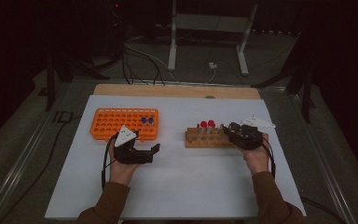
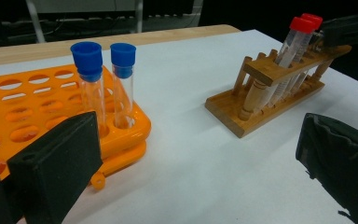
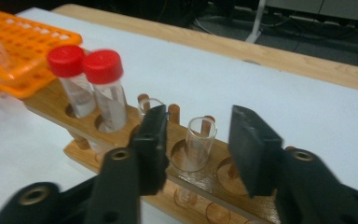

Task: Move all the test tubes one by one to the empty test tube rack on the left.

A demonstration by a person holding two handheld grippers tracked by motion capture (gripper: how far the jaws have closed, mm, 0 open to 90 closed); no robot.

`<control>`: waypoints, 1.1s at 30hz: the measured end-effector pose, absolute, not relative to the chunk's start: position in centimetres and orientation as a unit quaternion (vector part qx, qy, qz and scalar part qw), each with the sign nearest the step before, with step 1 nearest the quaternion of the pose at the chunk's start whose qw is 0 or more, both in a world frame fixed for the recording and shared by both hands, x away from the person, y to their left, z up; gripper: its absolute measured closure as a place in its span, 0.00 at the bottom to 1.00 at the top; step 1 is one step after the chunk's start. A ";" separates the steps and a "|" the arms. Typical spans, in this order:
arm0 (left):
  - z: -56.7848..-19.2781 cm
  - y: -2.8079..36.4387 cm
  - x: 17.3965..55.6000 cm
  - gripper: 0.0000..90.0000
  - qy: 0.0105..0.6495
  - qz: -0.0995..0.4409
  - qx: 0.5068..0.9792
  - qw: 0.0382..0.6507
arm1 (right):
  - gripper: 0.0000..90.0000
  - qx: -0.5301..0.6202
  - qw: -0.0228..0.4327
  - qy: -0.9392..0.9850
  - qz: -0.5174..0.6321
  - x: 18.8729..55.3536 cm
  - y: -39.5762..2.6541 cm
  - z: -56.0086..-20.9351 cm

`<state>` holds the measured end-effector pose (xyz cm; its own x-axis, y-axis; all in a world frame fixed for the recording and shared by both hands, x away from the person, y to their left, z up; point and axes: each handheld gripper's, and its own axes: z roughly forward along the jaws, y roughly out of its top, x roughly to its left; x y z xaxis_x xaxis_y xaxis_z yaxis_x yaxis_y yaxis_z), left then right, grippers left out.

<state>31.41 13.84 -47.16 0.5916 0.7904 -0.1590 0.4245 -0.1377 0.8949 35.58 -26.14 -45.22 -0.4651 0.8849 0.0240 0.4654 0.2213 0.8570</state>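
Clear uncapped glass tube [image 3: 199, 142] stands in wooden rack [image 3: 51, 100] | right gripper [image 3: 198, 140] narrowed around it, pads apart (not touching) | left gripper [image 2: 191, 163] wide, empty | centre tube, squeeze gently, lift straight.

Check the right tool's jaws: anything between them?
Yes. In the right gripper view an uncapped glass tube stands in the wooden rack between the right tool jaws; gaps show on both sides, so no pad touches it.
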 end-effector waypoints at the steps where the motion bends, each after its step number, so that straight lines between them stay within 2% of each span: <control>1: -47.2 13.8 31.4 0.01 0.414 0.180 0.732 0.510 | 0.71 0.456 0.245 0.742 0.425 35.7 -26.1 -45.4; 6: -47.2 13.7 31.3 0.01 0.413 0.181 0.735 0.507 | 0.81 0.457 0.249 0.743 0.420 35.9 -25.8 -45.7; 9: -47.2 13.7 31.3 0.01 0.413 0.181 0.735 0.506 | 0.82 0.456 0.251 0.745 0.417 35.9 -25.7 -45.9; 33: -47.4 13.2 31.3 0.01 0.408 0.181 0.742 0.500 | 0.85 0.459 0.259 0.733 0.431 35.6 -25.6 -45.6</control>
<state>31.27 13.24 -47.36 0.6012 0.7867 -0.1403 0.4248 -0.1659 0.8899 35.55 -25.55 -45.58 -0.4454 0.8952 0.0156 0.4495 0.2085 0.8686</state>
